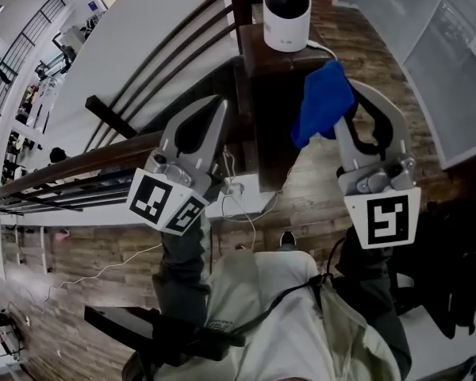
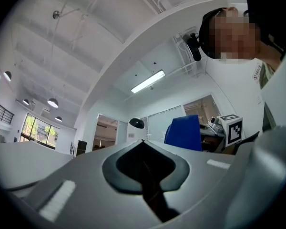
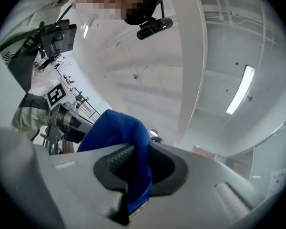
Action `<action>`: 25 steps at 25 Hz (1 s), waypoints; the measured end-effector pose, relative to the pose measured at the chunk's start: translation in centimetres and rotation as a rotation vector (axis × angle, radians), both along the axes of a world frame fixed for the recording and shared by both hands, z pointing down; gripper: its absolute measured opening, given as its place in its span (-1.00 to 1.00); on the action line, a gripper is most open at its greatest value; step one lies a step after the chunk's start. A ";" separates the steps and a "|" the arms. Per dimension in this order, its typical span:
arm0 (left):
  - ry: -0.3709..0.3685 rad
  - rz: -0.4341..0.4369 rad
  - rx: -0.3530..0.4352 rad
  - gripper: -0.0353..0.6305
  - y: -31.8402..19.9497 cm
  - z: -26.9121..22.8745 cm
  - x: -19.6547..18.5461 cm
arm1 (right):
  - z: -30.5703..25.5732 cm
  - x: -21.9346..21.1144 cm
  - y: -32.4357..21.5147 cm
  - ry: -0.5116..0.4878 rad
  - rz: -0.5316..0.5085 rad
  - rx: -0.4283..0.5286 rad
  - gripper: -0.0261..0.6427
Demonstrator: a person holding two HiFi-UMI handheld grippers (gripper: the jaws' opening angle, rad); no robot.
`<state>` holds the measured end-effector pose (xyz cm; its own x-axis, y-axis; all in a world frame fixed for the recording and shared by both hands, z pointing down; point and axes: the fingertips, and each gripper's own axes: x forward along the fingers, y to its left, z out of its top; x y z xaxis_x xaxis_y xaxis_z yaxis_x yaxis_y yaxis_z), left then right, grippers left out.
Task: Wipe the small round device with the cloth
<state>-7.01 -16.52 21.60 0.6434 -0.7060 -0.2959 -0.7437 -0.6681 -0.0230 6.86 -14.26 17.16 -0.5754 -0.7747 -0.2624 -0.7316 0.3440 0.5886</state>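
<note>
Cloth held up close to the round device, wiping not yet begun.

At centre left, the left gripper [image 1: 216, 111] hangs with its jaws pressed together on nothing. The small round device [image 1: 286, 16] stands at top centre on a dark wooden post [image 1: 262, 78]. Just below and to the right of it, the right gripper [image 1: 343, 117] pinches the blue cloth [image 1: 320, 101], which bunches ahead of the jaws. It would be best to lead with that loose fold, press lightly so the device does not tip, and sweep around its side.
</note>
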 end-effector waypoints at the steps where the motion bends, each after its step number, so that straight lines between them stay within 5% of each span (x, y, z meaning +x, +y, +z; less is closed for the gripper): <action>1: 0.004 0.000 -0.010 -0.89 0.4 0.4 0.1 | 1.0 0.1 0.2 -0.003 0.002 -0.026 -0.76; 9: 0.023 -0.006 -0.058 -0.89 3.2 3.2 0.9 | 7.0 0.8 1.8 -0.080 0.019 -0.166 -0.76; 25: 0.026 -0.012 -0.032 -0.89 4.7 1.9 1.4 | 5.5 0.2 3.1 -0.063 0.013 -0.096 -0.76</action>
